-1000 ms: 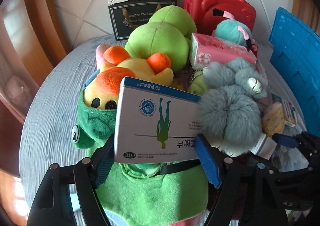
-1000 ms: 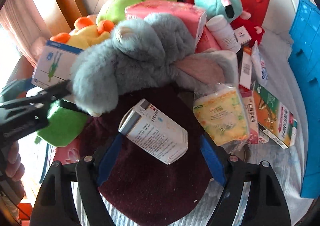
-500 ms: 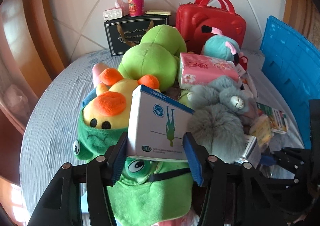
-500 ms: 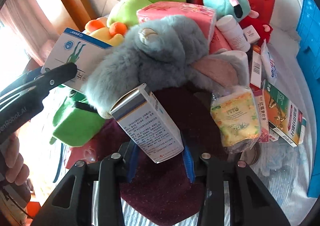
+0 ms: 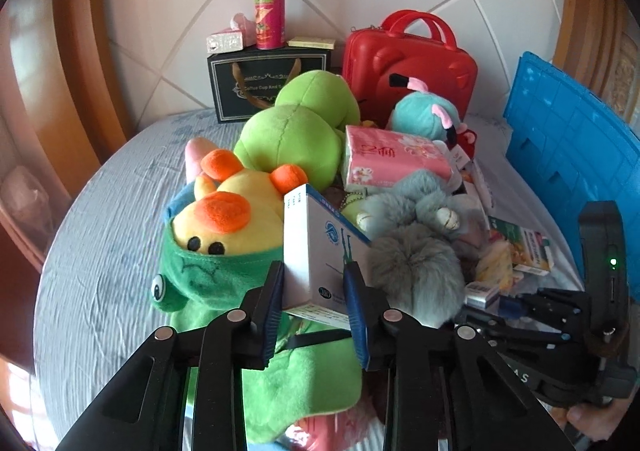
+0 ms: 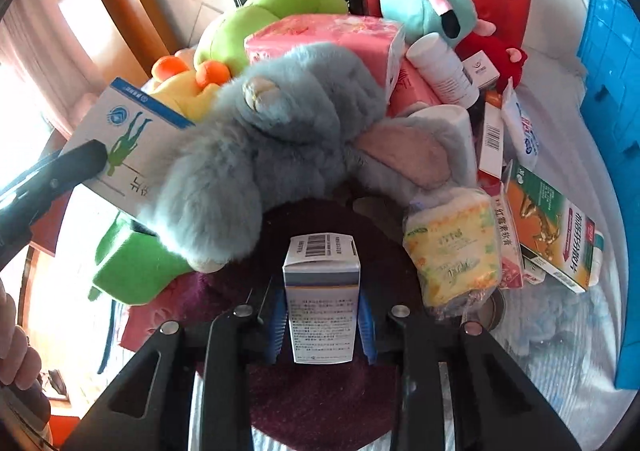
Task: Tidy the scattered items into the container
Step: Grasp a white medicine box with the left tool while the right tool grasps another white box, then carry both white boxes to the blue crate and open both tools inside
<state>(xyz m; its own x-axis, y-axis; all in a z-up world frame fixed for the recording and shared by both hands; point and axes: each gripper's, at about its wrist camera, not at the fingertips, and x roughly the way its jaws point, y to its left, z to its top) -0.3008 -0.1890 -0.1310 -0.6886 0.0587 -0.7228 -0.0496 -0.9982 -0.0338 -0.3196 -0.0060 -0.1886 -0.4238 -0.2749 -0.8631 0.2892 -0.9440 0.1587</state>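
The left gripper (image 5: 314,295) is closing its blue pads on the narrow sides of a white-and-blue box (image 5: 320,251), which is standing on end, its long axis running up and away from the camera, blue-edged top tilted toward the far wall. The box is sitting clear above the frog plush (image 5: 192,271) and just beside the grey plush (image 5: 416,263). The right gripper (image 6: 322,321) is closing on a smaller carton (image 6: 322,303), pads pressing its two sides; the carton is upright, barcode flap on top, long axis pointing away along the fingers, hanging over a maroon cloth (image 6: 320,403).

Beyond both, the pile is filling the middle of the bed (image 5: 100,251): yellow duck (image 5: 228,219), green plush (image 5: 292,139), pink tissue pack (image 5: 392,161), teal plush (image 5: 424,119). Bare sheet is lying open along the left edge and toward the near left corner. On the right edge the blue crate (image 5: 572,143) is standing, with loose medicine boxes (image 6: 556,227) crowding the strip between it and the pile. At the far edge a black box (image 5: 268,83) and a red case (image 5: 412,63) are standing against the wall.
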